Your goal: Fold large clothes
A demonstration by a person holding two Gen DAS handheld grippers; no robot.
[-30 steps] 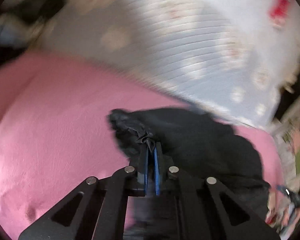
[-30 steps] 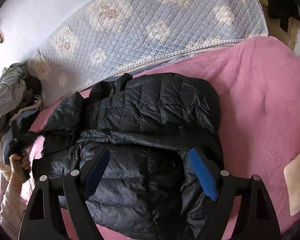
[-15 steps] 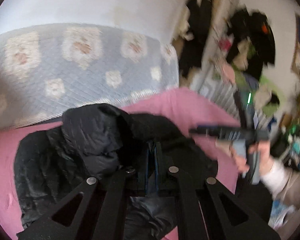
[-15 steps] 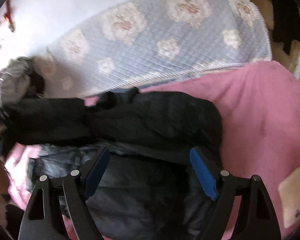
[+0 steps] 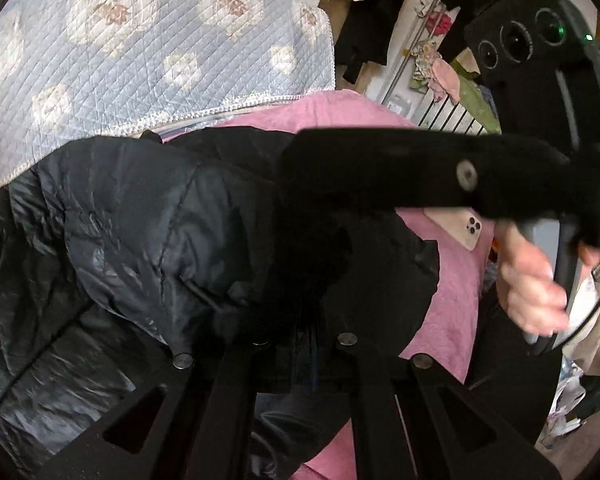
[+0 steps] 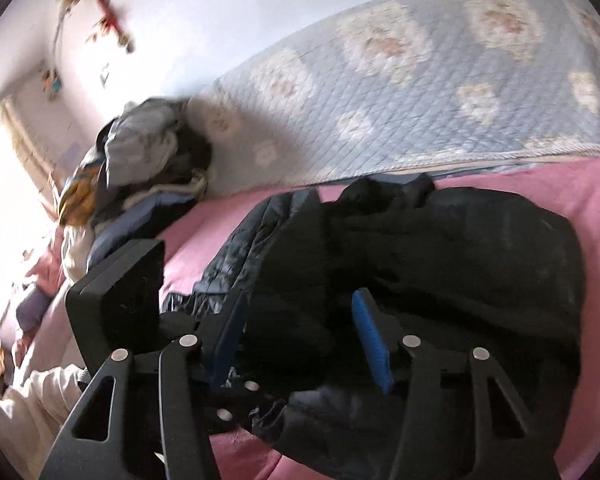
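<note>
A black puffer jacket (image 5: 148, 232) lies on the pink bed cover (image 6: 592, 184), its bulk toward the near edge and the collar end toward the quilted mattress (image 6: 440, 80) propped against the far wall. The left gripper (image 5: 304, 344) is clenched on a fold of the jacket; its tips are buried in dark cloth, so the pinch itself cannot be made out. It seems to carry that part over the body of the jacket to make a fold, which would explain the doubled, bunched layer in front of it.

The right gripper (image 6: 300, 336) reaches in over the near part of the jacket, its blue pads (image 6: 370, 340) narrowing with jacket cloth bulging up between them. They do not press on it yet, by the look of it. My guess is it means to take the edge so that both hands can square the fold.

A white phone (image 5: 466, 228) lies on the cover to the right, clear of the jacket. A heap of clothes (image 6: 140, 168) sits far left by the wall.

From the left side, the right gripper's body blocks much of the jacket's right half. A hand (image 5: 528, 280) grips its handle. The jacket's sleeves cannot be told apart, and the left edge of the right view is washed out by window light.
</note>
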